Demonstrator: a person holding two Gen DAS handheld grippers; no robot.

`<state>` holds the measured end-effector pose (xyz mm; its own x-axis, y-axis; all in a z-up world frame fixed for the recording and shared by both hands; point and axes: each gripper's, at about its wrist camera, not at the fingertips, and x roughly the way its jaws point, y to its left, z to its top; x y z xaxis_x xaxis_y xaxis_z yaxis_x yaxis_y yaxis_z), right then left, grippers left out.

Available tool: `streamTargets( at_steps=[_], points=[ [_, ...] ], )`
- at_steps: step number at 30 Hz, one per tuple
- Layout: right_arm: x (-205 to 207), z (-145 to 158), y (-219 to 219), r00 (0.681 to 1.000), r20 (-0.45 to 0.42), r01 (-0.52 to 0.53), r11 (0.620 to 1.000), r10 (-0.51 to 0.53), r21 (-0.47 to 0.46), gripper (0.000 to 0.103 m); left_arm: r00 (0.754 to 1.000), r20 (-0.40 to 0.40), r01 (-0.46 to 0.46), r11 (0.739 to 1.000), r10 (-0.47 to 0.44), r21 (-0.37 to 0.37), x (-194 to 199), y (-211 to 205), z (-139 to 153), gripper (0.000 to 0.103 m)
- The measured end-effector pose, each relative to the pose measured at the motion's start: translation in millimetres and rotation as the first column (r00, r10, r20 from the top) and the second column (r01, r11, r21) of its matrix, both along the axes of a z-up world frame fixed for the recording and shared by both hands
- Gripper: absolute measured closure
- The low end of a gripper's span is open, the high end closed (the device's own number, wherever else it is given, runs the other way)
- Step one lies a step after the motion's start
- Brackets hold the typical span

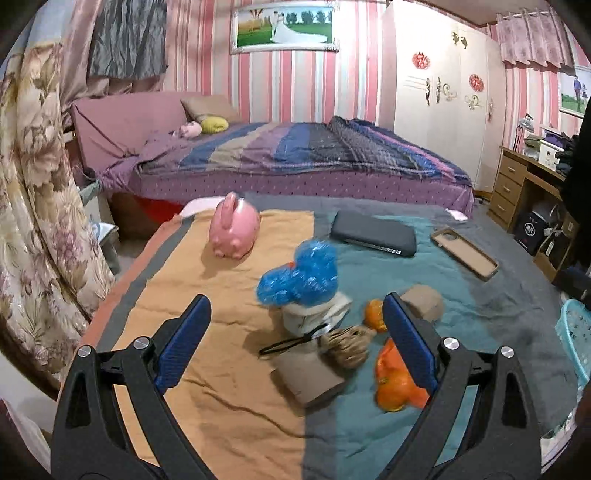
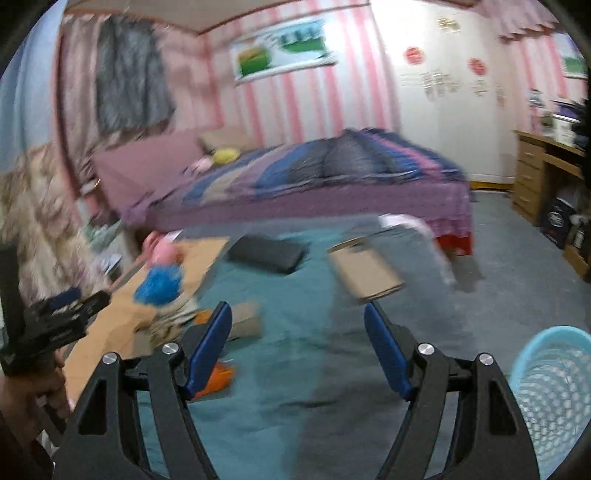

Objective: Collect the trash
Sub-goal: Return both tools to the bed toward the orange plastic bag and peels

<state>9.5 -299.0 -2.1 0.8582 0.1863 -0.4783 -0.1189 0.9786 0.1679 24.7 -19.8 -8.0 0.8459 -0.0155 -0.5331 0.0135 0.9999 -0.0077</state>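
Both grippers, left (image 1: 297, 325) and right (image 2: 297, 332), gape wide and empty; the blue bag (image 1: 299, 273) at 12 o'clock looks slippery, could squirt out.

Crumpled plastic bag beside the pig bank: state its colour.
The crumpled plastic bag is bright blue, clearest in the left wrist view.

Walls: pink-and-white striped wallpaper (image 1: 266, 85); framed landscape picture (image 1: 284, 27) far
Bed: wide striped purple-blue quilted bed (image 1: 295, 155)
Right: white decorated wardrobe (image 1: 443, 92); brown wooden drawer desk (image 1: 517, 184)
Left: floral beige curtain (image 1: 40, 221)
Floor: grey carpet (image 2: 517, 251)
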Motion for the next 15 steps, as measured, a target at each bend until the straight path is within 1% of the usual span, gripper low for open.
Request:
streamTargets(
  at_steps=[3, 6, 8, 10, 15],
  points=[
    [3.1, -15.8, 44.7, 0.999, -0.027, -0.041, 0.999, 0.04, -0.034, 0.029, 1.0, -0.012, 0.015, 1.0, -0.015, -0.004, 1.4, 5.3, -6.8, 0.012],
    [4.4, -30.3, 74.5, 0.997, -0.053, -0.056, 0.995, 0.052, -0.077, 0.029, 0.999, -0.042, 0.02, 1.0, -0.02, 0.001, 3.3, 14.9, -16.8, 0.012],
    [8.9, -38.9, 84.2, 0.997, -0.073, -0.043, 0.995, 0.036, -0.093, 0.029, 0.998, -0.068, 0.02, 1.0, -0.019, 0.014, 5.8, 19.2, -26.6, 0.012],
    [11.9, -45.9, 89.4, 0.995, -0.092, -0.035, 0.996, 0.028, -0.076, 0.029, 0.997, -0.083, 0.008, 0.999, -0.005, 0.037, 6.0, 26.5, -33.1, 0.012],
    [17.8, -55.8, 90.7, 0.99, -0.135, -0.039, 0.998, 0.032, -0.043, 0.029, 0.995, -0.095, -0.029, 0.999, 0.032, 0.036, 1.3, 52.4, -39.1, 0.012]
  ],
)
